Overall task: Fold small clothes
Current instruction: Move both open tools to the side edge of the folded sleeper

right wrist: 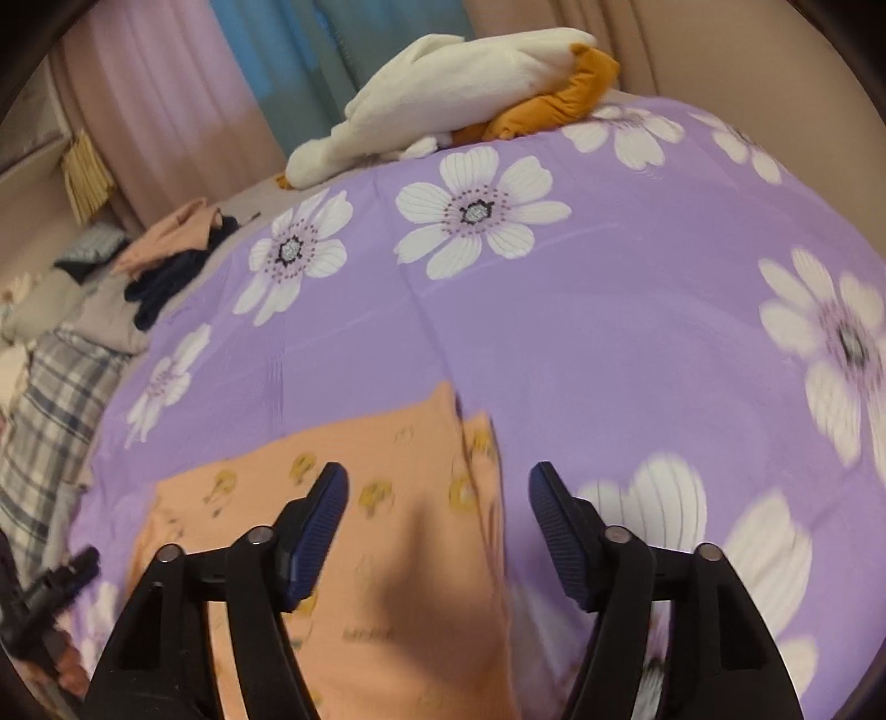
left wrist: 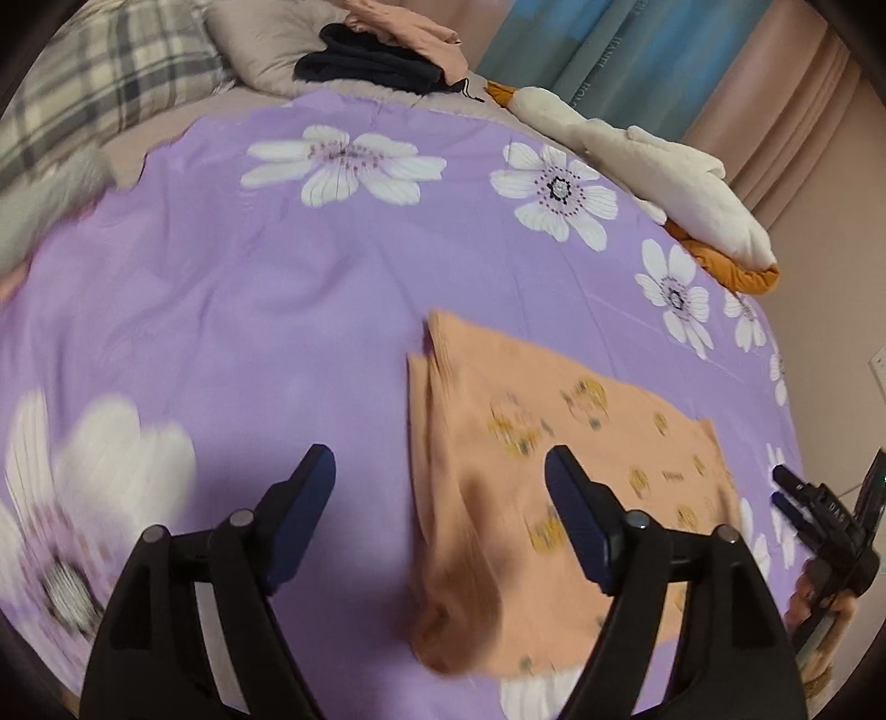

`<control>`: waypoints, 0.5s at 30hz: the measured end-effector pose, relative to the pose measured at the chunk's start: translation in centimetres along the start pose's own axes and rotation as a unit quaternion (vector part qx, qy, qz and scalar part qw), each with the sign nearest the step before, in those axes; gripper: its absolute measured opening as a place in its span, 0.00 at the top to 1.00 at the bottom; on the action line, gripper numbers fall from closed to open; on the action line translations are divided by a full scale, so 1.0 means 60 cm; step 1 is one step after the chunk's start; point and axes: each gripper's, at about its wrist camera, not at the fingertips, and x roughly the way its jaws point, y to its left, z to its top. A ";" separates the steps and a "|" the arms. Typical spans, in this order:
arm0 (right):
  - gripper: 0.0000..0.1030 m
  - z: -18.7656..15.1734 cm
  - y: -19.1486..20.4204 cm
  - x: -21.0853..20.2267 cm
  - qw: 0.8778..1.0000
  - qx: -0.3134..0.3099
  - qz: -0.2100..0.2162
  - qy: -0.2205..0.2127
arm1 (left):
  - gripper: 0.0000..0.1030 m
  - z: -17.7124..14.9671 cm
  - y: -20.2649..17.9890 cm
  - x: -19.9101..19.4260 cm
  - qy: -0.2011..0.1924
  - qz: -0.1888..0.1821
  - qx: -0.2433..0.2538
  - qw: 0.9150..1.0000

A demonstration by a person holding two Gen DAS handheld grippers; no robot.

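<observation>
A small orange garment [left wrist: 531, 476] with yellow printed figures lies folded flat on the purple flowered bedspread [left wrist: 249, 288]. My left gripper [left wrist: 440, 462] hovers open above the garment's left edge, with nothing between its fingers. In the right wrist view the same orange garment [right wrist: 387, 554] lies below my right gripper [right wrist: 437, 479], which is open over the garment's right edge and holds nothing. The right gripper [left wrist: 786, 487] also shows at the right edge of the left wrist view, with a hand under it. The left gripper [right wrist: 83, 559] appears at the far left of the right wrist view.
A white and orange plush toy [left wrist: 664, 177] lies at the bed's far right edge. A dark garment [left wrist: 371, 63] and a pink one [left wrist: 398, 22] rest on a beige pillow [left wrist: 260, 39]. Plaid bedding [left wrist: 105, 83] is at the far left, curtains [left wrist: 653, 61] behind.
</observation>
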 end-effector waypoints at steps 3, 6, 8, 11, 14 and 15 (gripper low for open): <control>0.29 -0.037 -0.006 -0.002 1.000 0.022 -0.001 0.007 | 0.25 -0.040 -0.003 0.013 0.028 -0.022 -0.018 0.999; 0.29 -0.072 -0.018 0.002 0.998 0.051 0.023 0.029 | 0.25 -0.065 -0.008 0.021 0.051 -0.029 -0.021 0.998; 0.29 -0.089 -0.026 0.004 0.996 0.066 0.034 0.040 | 0.25 -0.077 -0.010 0.017 0.050 -0.031 -0.024 0.998; 0.29 -0.114 -0.034 0.002 0.996 0.069 0.028 0.054 | 0.26 -0.092 -0.011 0.024 0.064 -0.045 -0.027 0.997; 0.29 -0.133 -0.039 -0.003 0.995 0.065 0.032 0.065 | 0.28 -0.098 -0.009 0.029 0.065 -0.050 -0.032 0.996; 0.29 -0.140 -0.042 -0.005 0.994 0.071 0.045 0.069 | 0.29 -0.099 -0.010 0.031 0.064 -0.053 -0.035 0.996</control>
